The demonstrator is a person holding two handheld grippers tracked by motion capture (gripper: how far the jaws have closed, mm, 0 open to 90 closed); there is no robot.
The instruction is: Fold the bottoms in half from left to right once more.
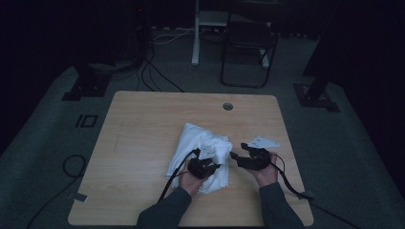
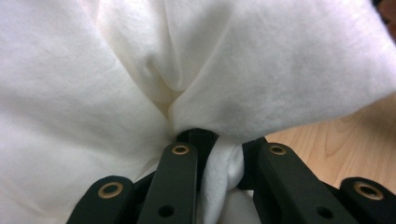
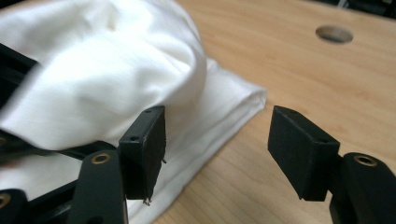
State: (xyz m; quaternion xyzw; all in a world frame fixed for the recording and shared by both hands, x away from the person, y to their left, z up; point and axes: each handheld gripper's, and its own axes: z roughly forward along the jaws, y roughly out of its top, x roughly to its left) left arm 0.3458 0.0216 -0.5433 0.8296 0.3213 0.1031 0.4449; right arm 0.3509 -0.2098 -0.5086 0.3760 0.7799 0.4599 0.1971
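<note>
Here: left hand-held gripper [image 2: 219, 154] clamps white cloth [image 2: 196, 70] fold; right hand-held gripper [image 3: 217, 144] wide, just beside cloth.

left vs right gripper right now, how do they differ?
Left gripper is shut on a fold of the white cloth; right gripper is open, holding nothing. Left sits over the cloth; right hovers just off its edge, above the bare table. Both are black, two-jawed and hand-held.
</note>
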